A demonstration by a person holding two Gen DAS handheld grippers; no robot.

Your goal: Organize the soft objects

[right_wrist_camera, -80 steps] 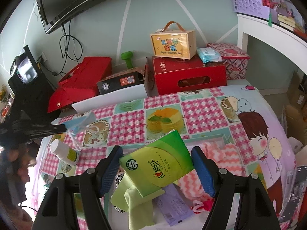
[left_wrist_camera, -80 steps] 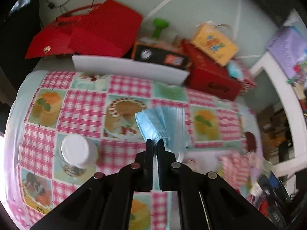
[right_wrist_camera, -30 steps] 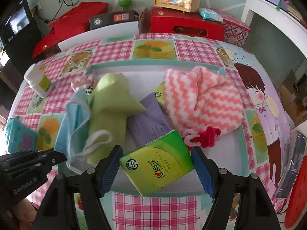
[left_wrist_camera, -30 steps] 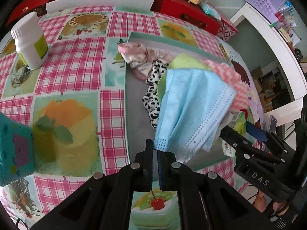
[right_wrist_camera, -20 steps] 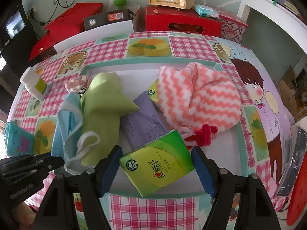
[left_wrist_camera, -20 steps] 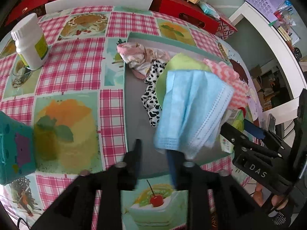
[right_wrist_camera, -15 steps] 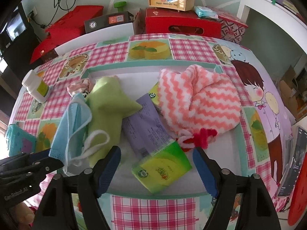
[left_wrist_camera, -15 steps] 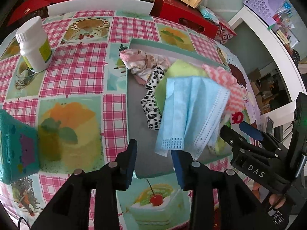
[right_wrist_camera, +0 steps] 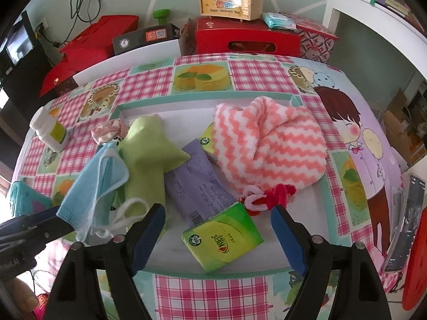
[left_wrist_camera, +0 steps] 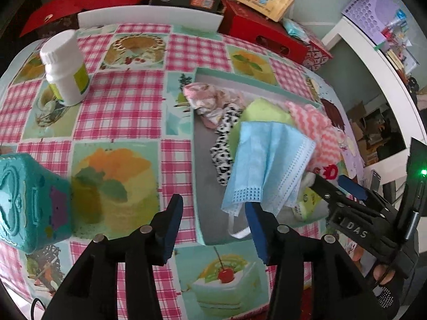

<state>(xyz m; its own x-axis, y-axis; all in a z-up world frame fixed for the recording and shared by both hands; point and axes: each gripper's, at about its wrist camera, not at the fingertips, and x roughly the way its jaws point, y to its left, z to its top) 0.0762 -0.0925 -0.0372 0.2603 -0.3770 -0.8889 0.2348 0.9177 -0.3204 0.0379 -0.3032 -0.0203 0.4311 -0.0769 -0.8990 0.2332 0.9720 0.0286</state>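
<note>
Pink-checked oilcloth printed with cakes covers the table (right_wrist_camera: 202,290), and on it sits a shallow tray (right_wrist_camera: 213,270) with a mint-green rim, the landmark for everything here. Over the tray's left near corner a blue face mask (left_wrist_camera: 264,165) lies draped across a green cloth (right_wrist_camera: 148,157), its white ear loop hanging toward the rim. The left gripper (left_wrist_camera: 213,213) hangs just in front of that corner; its jaws have just been opening, they stand apart now, and the mask's lower edge sits just beyond the right-hand pad with nothing pressed between them. Toward the tray's near edge a green tissue pack (right_wrist_camera: 222,237) lies flat on the floor of the tray. The right gripper (right_wrist_camera: 216,221) hovers over it with its jaws spread wide, one pad either side of the pack and neither one touching it. Deeper in the tray lie a purple packet (right_wrist_camera: 197,184), a pink-and-white striped fluffy cloth (right_wrist_camera: 269,146) with a red tie, a spotted black-and-white scrap (left_wrist_camera: 222,144) and a pale pink bundle (left_wrist_camera: 208,98). Left of the tray stand a white bottle (left_wrist_camera: 65,64) and, nearer, a teal box (left_wrist_camera: 29,200). Behind the tray, past the table, are red boxes (right_wrist_camera: 246,38), a yellow carry case (right_wrist_camera: 230,0) and a pale green wall.
</note>
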